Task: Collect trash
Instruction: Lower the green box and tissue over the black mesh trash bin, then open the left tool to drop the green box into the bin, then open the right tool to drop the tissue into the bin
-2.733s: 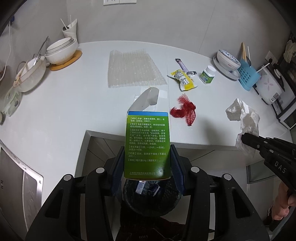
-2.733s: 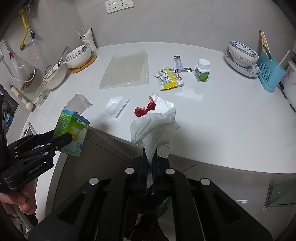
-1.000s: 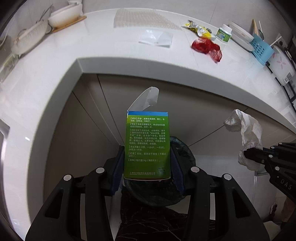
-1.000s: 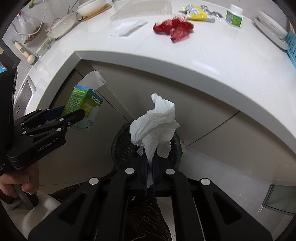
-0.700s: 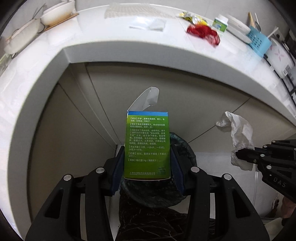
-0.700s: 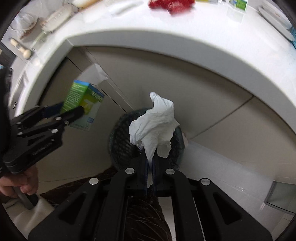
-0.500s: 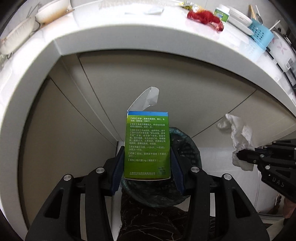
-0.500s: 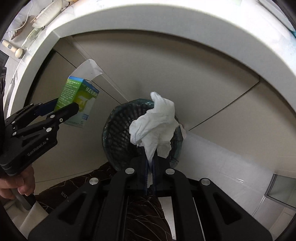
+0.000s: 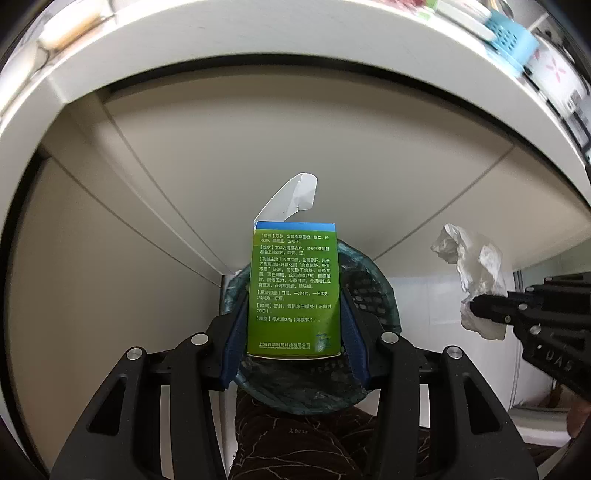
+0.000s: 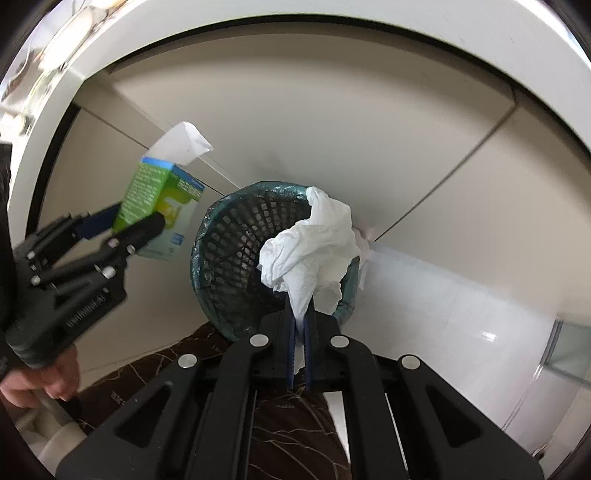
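Observation:
My left gripper (image 9: 293, 325) is shut on a green medicine box (image 9: 293, 288) with its white top flap open, held over a dark mesh waste basket (image 9: 373, 295) lined with a green bag. In the right wrist view the same box (image 10: 162, 210) hangs left of the basket (image 10: 229, 251), clamped in the left gripper (image 10: 133, 225). My right gripper (image 10: 302, 325) is shut on a crumpled white tissue (image 10: 314, 243), which hangs over the basket's right side. In the left wrist view the tissue (image 9: 472, 273) and the right gripper (image 9: 476, 306) appear at the right.
The white countertop edge (image 9: 258, 48) curves overhead, with beige cabinet doors (image 10: 332, 129) behind the basket. A blue caddy (image 9: 509, 33) stands on the counter at the far right. Dark brown patterned cloth (image 10: 295, 424) lies below. A hand (image 10: 40, 380) holds the left gripper. White floor tiles (image 10: 461, 314) lie to the right.
Both grippers have sunk from counter height down in front of the cabinets toward the basket, which now looks larger. The box and the tissue stay clamped throughout.

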{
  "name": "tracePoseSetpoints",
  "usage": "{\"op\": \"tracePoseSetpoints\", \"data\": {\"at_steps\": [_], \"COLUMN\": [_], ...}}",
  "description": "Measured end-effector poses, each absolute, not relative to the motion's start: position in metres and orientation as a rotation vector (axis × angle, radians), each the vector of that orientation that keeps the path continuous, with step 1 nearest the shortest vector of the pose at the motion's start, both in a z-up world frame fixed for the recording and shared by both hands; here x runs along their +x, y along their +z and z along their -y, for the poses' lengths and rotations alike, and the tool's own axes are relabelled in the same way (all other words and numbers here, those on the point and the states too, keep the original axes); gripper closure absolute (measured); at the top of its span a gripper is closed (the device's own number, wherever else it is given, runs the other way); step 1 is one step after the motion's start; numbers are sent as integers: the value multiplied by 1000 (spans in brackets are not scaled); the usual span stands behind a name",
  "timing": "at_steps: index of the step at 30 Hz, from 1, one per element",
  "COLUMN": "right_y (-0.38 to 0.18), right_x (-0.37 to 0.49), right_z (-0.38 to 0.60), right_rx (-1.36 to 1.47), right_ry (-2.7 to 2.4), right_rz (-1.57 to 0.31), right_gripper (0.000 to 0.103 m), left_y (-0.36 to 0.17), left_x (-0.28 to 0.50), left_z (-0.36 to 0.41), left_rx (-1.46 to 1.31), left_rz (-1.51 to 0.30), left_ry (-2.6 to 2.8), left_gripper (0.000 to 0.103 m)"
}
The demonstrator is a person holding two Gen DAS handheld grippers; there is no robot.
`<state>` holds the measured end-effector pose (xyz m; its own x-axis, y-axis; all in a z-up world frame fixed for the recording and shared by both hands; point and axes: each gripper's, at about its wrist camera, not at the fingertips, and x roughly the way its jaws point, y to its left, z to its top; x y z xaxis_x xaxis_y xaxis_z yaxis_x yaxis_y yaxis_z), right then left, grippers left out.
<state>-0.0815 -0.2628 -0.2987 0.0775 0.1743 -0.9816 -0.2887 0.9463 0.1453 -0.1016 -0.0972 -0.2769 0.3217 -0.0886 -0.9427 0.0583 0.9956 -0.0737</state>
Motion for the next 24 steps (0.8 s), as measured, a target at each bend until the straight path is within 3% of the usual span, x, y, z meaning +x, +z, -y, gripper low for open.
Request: {"op": "tracePoseSetpoints", "data": {"at_steps": [6, 18, 24], "right_y": [-299, -307, -311], "right_x": [-85, -88, -83], "right_z": [268, 257, 240], "right_rx": [-87, -108, -149], "right_ry": [336, 351, 385], "right_rz": [-1455, -1446, -1440], "right_gripper": [100, 100, 100], "left_y": [-280, -268, -261], "left_x": [-100, -106, -107], "left_z": [98, 77, 66], "left_rx": [-3, -63, -71], "left_rz": [-1248, -1206, -1209], "left_ry": [-124, -44, 1], "left_gripper": [54, 11, 6]}}
